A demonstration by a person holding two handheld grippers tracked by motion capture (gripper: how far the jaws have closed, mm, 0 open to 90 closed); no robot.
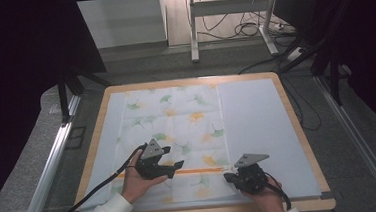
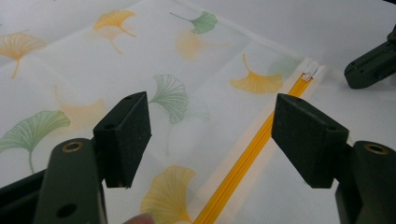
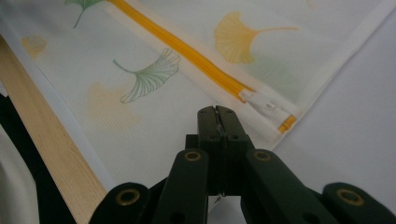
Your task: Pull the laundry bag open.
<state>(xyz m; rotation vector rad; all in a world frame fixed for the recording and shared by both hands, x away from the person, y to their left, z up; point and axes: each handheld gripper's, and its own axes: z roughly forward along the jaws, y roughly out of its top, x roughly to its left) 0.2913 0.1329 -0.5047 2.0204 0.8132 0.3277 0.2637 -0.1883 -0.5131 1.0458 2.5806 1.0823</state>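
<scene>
At the near edge of the worktop [image 1: 286,106], your right gripper [image 3: 217,112] sits with its fingers pressed together, gripping nothing, just short of the white zip pull [image 3: 262,101] at the corner of the ginkgo-print mesh bag [image 1: 177,122]. Your left gripper [image 2: 210,135] hovers with fingers spread wide over the orange zipper [image 2: 243,158], pads touching nothing. The risk, as I judge it, is that the thin mesh bunches or slides on the smooth pale mat [image 1: 257,116] if you tug the pull before the other hand pins the fabric; closed fingers could also nudge the small pull flat and miss it. The bag lies flat, left of centre on the mat, zipper running along its near side. Beyond the worktop's wooden rim there is grey floor, a white desk frame [image 1: 229,13] with loose cables [image 1: 251,29], and dark curtains at either side.
</scene>
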